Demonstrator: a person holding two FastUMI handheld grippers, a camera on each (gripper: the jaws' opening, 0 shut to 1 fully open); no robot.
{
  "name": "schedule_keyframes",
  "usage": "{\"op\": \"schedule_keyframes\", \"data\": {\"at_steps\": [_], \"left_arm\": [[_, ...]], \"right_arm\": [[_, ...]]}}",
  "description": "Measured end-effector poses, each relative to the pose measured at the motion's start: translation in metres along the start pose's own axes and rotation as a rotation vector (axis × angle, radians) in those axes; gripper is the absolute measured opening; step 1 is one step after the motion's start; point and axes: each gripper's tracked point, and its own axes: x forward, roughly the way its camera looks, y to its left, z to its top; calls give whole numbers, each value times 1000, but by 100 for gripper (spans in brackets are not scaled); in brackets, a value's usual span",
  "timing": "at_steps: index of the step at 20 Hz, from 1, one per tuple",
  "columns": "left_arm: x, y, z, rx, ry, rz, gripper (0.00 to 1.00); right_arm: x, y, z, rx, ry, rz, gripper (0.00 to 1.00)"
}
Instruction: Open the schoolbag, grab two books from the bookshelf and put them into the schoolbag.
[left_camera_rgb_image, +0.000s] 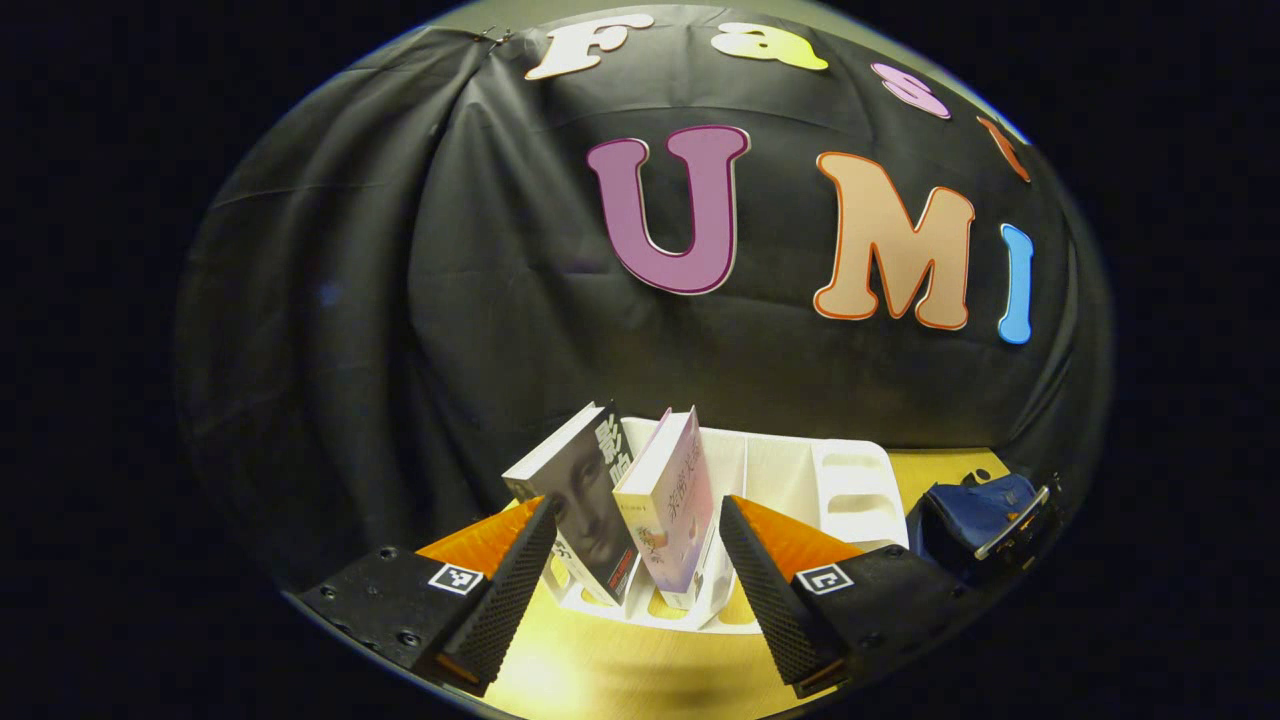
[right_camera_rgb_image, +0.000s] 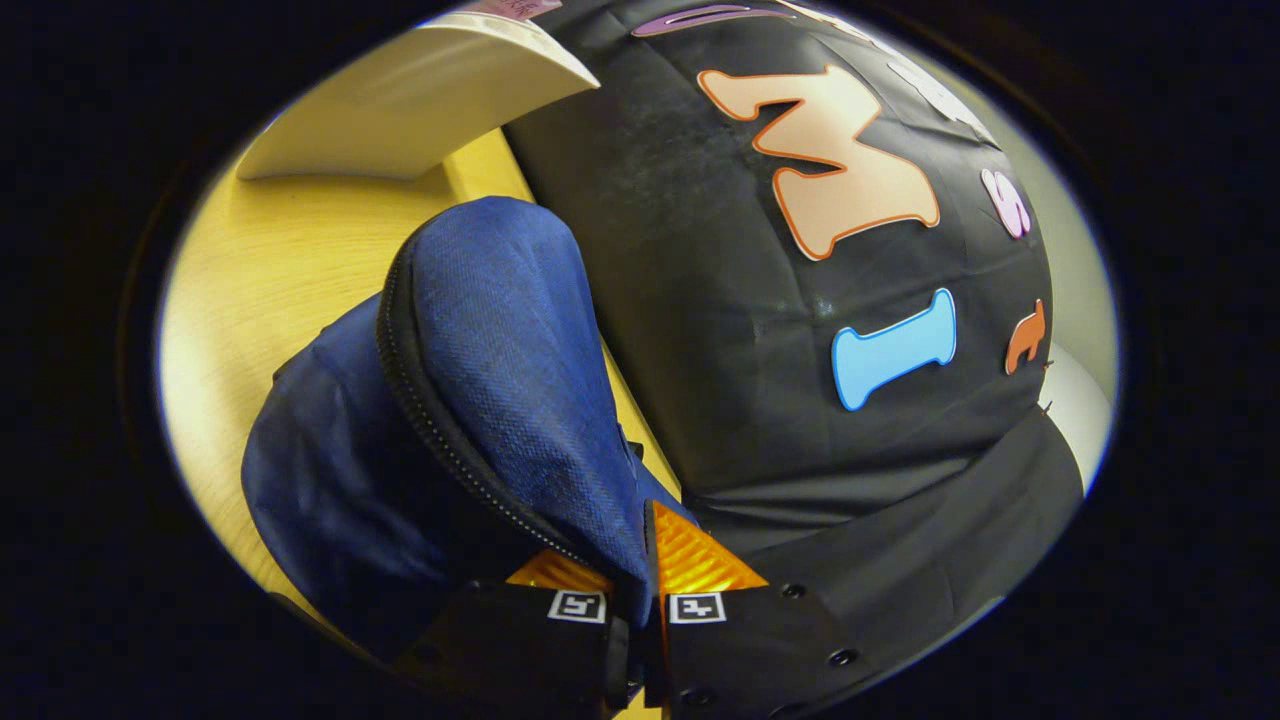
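Left gripper view: white moulded plastic bookshelf (left_camera_rgb_image: 800, 480) with slotted dividers stands on the pale wood-grain table (left_camera_rgb_image: 620, 680), close against the black cloth wall (left_camera_rgb_image: 400, 300). Two paperbacks sit in its left compartments, both tilted left: a dark-covered book with a portrait (left_camera_rgb_image: 585, 500) and, just beside it, a pale pink-and-white book (left_camera_rgb_image: 672, 505). Left gripper (left_camera_rgb_image: 637, 545) is level with the books, jaws wide apart, holding nothing; ribbed textured pads (left_camera_rgb_image: 515, 590) flank the two books, contact can't be confirmed. Dark blue woven-fabric schoolbag (left_camera_rgb_image: 975, 515) lies on the table right of the shelf, with the other gripper at it.

Right gripper view: right gripper (right_camera_rgb_image: 632, 570) has its jaws closed nearly tight, pinching the schoolbag (right_camera_rgb_image: 500, 370) fabric near the black zipper track (right_camera_rgb_image: 440, 440). Bag is rounded, coarse weave, resting on the table (right_camera_rgb_image: 260, 280). Curved white bookshelf (right_camera_rgb_image: 400, 100) edge sits beyond it.
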Motion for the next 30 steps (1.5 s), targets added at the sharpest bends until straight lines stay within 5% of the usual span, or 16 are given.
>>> {"op": "schedule_keyframes", "data": {"at_steps": [10,20,24,30], "left_arm": [[75,-17,21,90,110,-117,96],[117,-22,-36,226,491,-147,92],[120,-25,-49,249,634,-171,87],[127,-31,-53,290,781,-199,65]], "right_arm": [[2,-33,-1,133,-9,57,9],[-4,-50,-8,228,10,51,7],[-10,-48,-12,233,14,60,7],[-13,-46,-17,236,17,64,7]]}}
